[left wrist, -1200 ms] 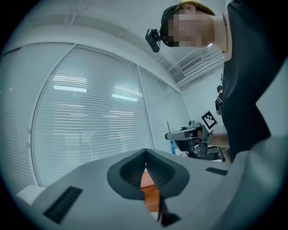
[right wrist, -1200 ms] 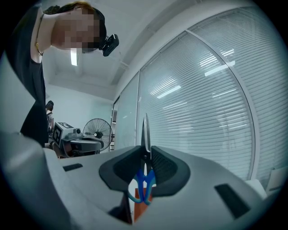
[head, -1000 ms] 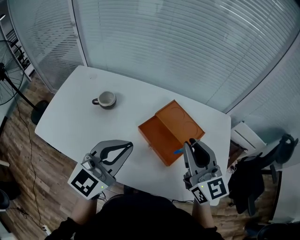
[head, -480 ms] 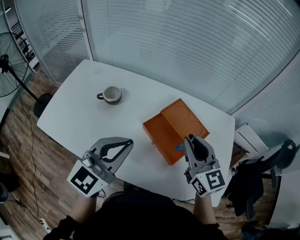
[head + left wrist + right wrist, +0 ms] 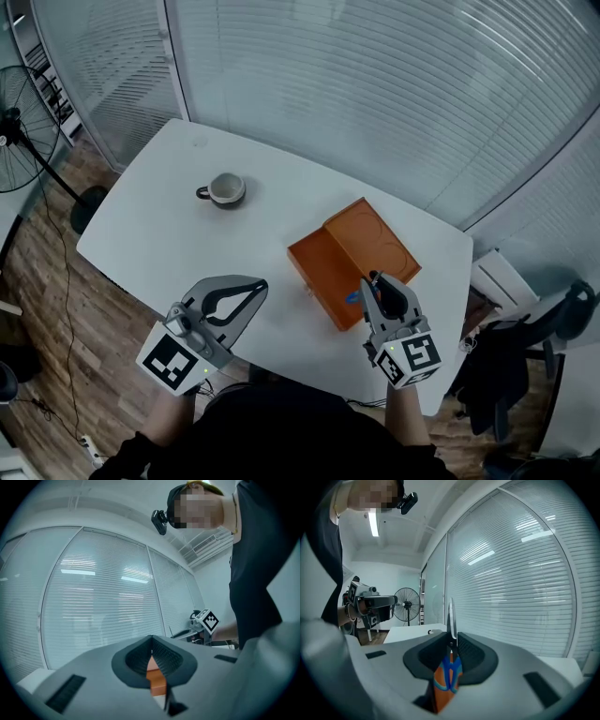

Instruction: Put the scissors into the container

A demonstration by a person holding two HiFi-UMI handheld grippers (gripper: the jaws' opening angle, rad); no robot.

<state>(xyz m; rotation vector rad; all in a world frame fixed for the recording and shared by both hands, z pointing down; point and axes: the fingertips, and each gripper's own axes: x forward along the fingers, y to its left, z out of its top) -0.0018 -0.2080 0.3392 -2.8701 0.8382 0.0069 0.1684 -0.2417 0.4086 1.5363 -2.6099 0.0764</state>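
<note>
An open orange container (image 5: 349,255) lies on the white table (image 5: 159,234), right of the middle. My right gripper (image 5: 373,281) hovers over the container's near edge, shut on a pair of scissors (image 5: 353,298) with blue handles. In the right gripper view the blade (image 5: 451,616) sticks straight up between the jaws of the right gripper (image 5: 452,644), the blue handles (image 5: 449,674) hang below them, and the orange container (image 5: 439,693) shows underneath. My left gripper (image 5: 257,287) rests at the table's near edge, shut and holding nothing. Orange shows past the tips of the left gripper (image 5: 151,641).
A grey mug (image 5: 225,190) stands at the table's far left part. A standing fan (image 5: 23,112) is on the floor to the left, and a dark chair (image 5: 553,314) to the right. Glass walls with blinds close off the far side.
My right gripper has sunk with the scissors, closer to the container's near edge. The left gripper has stayed in place.
</note>
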